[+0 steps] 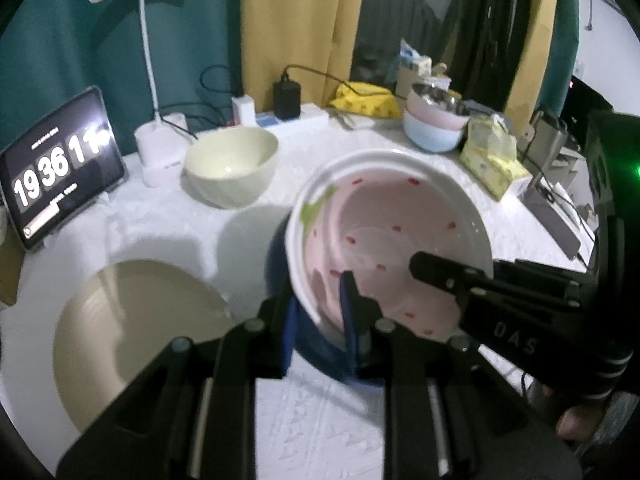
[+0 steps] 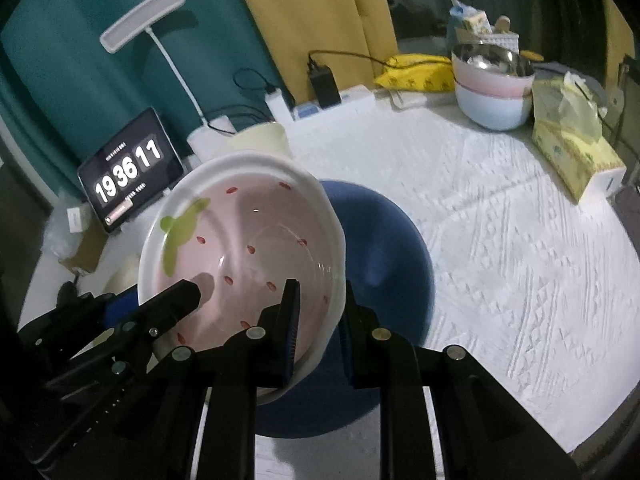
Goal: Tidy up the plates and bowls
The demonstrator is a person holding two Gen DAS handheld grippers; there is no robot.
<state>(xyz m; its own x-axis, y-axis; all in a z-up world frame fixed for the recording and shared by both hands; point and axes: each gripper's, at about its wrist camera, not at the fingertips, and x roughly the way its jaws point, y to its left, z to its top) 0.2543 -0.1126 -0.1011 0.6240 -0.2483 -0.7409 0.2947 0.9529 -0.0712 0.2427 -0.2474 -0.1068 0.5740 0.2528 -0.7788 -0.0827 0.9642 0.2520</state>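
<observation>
A pink strawberry-pattern bowl (image 1: 392,232) (image 2: 248,232) with a white rim hangs tilted just above a dark blue plate (image 2: 384,248) (image 1: 280,256). My left gripper (image 1: 320,300) is shut on the bowl's near-left rim, one finger inside and one outside. It enters the right wrist view from the lower left (image 2: 192,292). My right gripper (image 2: 320,300) is shut on the opposite rim, and in the left wrist view (image 1: 432,272) it reaches in from the right. A beige plate (image 1: 132,332) lies flat to the left. Behind it stands a cream bowl (image 1: 232,164) (image 2: 264,136).
A stack of pastel bowls topped by a metal one (image 1: 436,124) (image 2: 492,84) stands at the back right beside a yellow tissue pack (image 1: 492,152) (image 2: 572,148). A tablet clock (image 1: 60,168) (image 2: 132,168), a white desk lamp (image 1: 160,140), chargers and cables line the back edge.
</observation>
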